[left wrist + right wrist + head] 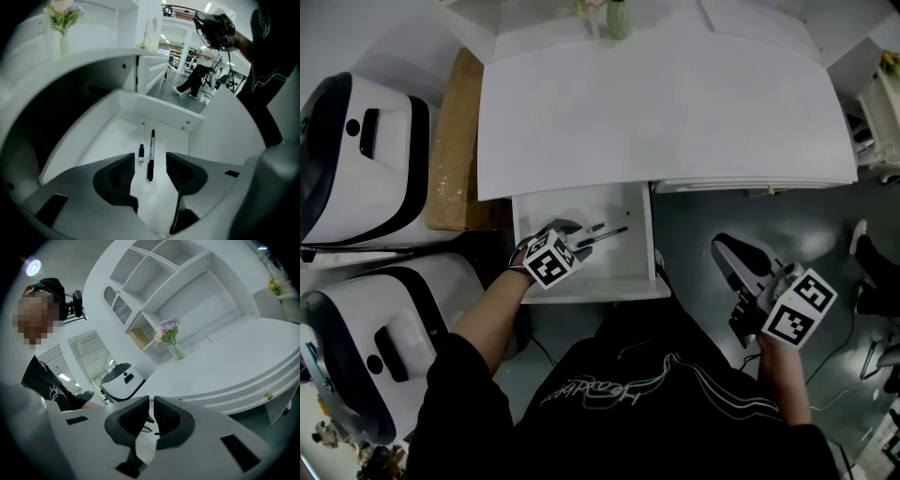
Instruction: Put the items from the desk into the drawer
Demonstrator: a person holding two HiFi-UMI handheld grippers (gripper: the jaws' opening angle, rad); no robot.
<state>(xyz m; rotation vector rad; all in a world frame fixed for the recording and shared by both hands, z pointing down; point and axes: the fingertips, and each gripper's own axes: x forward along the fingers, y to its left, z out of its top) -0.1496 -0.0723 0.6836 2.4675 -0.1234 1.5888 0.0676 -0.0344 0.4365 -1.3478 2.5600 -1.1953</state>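
Note:
Under the white desk (656,112) the drawer (591,286) stands pulled out. On its floor lie two pens side by side: a black marker (607,234) (151,157) and a thinner white pen with a black cap (592,228) (142,143). My left gripper (567,230) (150,168) is inside the drawer, open, with the pens just past its fingertips and nothing between the jaws. Off to the right, over the grey floor, my right gripper (724,247) (151,416) is shut and empty. The desk top looks bare apart from a vase.
A vase of flowers (619,19) (171,341) stands at the desk's far edge. Two white and black machines (356,159) (375,347) and a brown board (455,141) are to the left of the drawer. White shelves (164,273) rise behind the desk.

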